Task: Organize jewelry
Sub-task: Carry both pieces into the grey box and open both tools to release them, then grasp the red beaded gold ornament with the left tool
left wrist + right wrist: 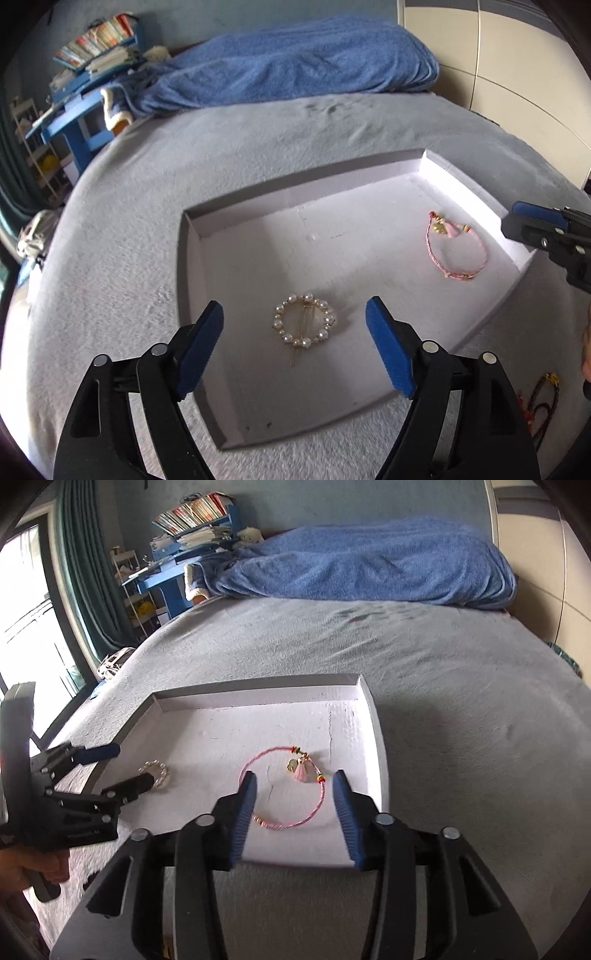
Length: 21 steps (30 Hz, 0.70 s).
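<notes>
A shallow white tray [258, 199] lies on a grey bed; it also shows in the right wrist view [376, 738]. In it lie a round pearl hair clip [305, 325] and a pink cord bracelet [456, 245] with a tassel charm. My left gripper [295, 339] is open and empty, its blue fingers either side of the pearl clip, just above it. My right gripper [293, 812] is open and empty over the pink bracelet [288, 790] at the tray's near edge. The pearl clip [157, 773] is partly hidden behind the left gripper [110, 768].
A dark beaded piece of jewelry [543, 402] lies on the grey blanket [129, 277] right of the tray. A folded blue towel [295, 62] lies at the far end of the bed. A blue desk with books [192, 528] stands beyond the bed.
</notes>
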### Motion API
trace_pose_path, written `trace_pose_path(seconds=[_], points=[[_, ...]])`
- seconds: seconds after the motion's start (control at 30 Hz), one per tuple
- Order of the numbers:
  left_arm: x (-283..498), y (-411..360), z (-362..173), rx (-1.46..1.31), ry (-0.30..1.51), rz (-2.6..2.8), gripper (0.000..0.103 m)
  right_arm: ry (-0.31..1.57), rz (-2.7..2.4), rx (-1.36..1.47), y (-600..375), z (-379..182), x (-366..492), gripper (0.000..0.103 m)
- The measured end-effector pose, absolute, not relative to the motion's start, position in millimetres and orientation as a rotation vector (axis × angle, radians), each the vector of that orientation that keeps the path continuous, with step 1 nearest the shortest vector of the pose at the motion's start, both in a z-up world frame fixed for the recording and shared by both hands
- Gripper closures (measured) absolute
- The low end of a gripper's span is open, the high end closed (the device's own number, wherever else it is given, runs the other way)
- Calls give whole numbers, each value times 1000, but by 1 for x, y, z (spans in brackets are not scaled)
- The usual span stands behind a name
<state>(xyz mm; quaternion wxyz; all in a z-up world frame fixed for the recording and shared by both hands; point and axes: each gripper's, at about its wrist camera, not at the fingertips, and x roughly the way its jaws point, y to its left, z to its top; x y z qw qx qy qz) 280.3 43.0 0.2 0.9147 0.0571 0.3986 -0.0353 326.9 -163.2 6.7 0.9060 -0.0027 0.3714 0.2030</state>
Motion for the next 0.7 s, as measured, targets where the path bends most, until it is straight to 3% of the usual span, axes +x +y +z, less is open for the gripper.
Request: trace_pose_path(seconds=[0.17, 0.33, 0.7], points=[[260, 44, 19, 86, 751, -69, 12, 717, 423, 16, -179, 16, 297, 42], [234, 50, 33, 19, 707, -58, 9, 688, 404, 31, -197, 22, 269, 32], [171, 38, 27, 14, 696, -89, 9, 711, 363, 49, -218, 12, 223, 30]])
